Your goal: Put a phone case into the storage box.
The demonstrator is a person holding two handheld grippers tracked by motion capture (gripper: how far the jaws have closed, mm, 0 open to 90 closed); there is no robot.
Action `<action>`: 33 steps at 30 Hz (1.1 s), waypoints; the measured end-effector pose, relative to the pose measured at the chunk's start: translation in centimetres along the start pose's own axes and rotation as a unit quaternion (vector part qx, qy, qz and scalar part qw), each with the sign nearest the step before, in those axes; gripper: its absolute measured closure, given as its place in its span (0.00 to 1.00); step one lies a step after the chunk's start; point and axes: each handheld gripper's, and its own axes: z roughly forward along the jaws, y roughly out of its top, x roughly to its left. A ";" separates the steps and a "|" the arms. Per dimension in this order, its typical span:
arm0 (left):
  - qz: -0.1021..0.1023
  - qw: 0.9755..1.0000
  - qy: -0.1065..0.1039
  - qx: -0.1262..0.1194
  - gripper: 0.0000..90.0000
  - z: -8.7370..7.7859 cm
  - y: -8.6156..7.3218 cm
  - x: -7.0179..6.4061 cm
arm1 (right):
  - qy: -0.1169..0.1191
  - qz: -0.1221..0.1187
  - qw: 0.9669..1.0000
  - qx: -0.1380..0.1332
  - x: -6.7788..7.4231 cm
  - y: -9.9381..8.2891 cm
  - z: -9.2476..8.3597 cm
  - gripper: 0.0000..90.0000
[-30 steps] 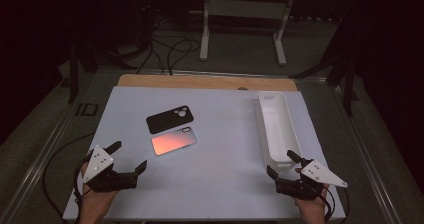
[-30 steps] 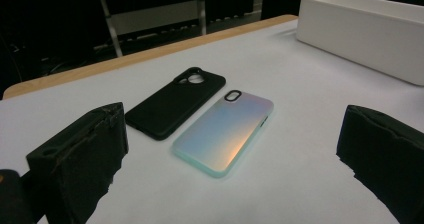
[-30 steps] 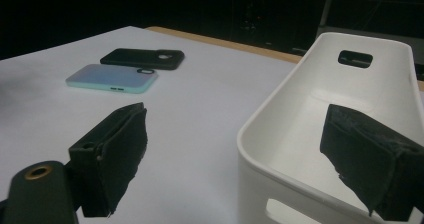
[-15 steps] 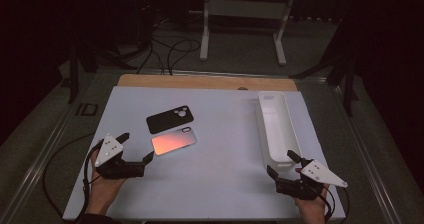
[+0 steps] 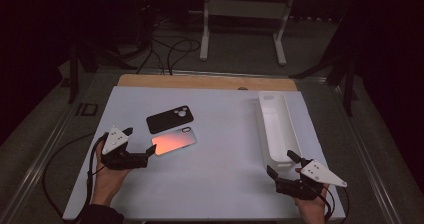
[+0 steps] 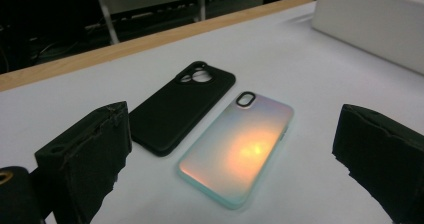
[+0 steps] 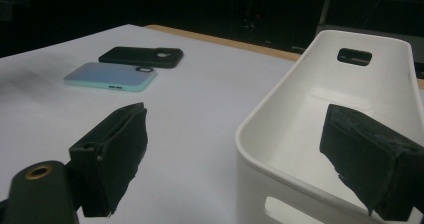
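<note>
iridescent phone case, black case beside, jaws apart

White table: black phone case, iridescent phone case, white bin.

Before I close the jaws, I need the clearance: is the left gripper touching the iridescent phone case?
Apart. The left gripper view shows bare table between the left gripper and the iridescent phone case.

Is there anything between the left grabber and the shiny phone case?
No. In the left gripper view, bare white table lies between the open left gripper and the shiny case. The black case lies beside it, not in the way.
</note>
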 end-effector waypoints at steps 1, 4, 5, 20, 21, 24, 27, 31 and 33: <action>0.000 1.000 0.000 0.000 0.03 0.0 0.0 0.0 | 0.000 0.000 1.000 0.000 0.0 0.0 0.0 0.13; 0.001 1.000 -0.001 0.008 0.03 0.6 0.2 0.1 | 0.000 0.000 1.000 0.001 0.0 0.0 0.0 0.13; 0.001 1.000 -0.003 0.009 0.03 0.7 0.3 0.1 | -0.001 0.000 1.000 0.001 0.0 0.0 0.0 0.13; -0.002 1.000 0.017 0.023 0.16 2.4 0.6 0.6 | -0.002 -0.001 1.000 0.002 -0.1 0.0 0.0 0.13; -0.003 1.000 0.019 0.023 0.16 2.5 0.6 0.6 | -0.002 -0.001 1.000 0.002 -0.1 0.0 0.0 0.13; -0.012 0.999 0.021 0.026 0.23 2.9 0.7 1.0 | -0.002 0.000 1.000 0.003 0.0 0.0 0.0 0.13; -0.012 0.999 0.017 0.028 0.37 3.2 0.9 1.2 | -0.002 -0.001 1.000 0.003 0.0 0.0 0.0 0.13; -0.013 0.999 0.007 0.037 0.55 4.1 1.3 1.6 | -0.002 0.000 1.000 0.003 0.0 0.0 0.0 0.13; -0.014 0.999 0.006 0.041 0.64 4.3 1.3 1.7 | -0.002 0.000 1.000 0.003 0.0 0.0 0.0 0.13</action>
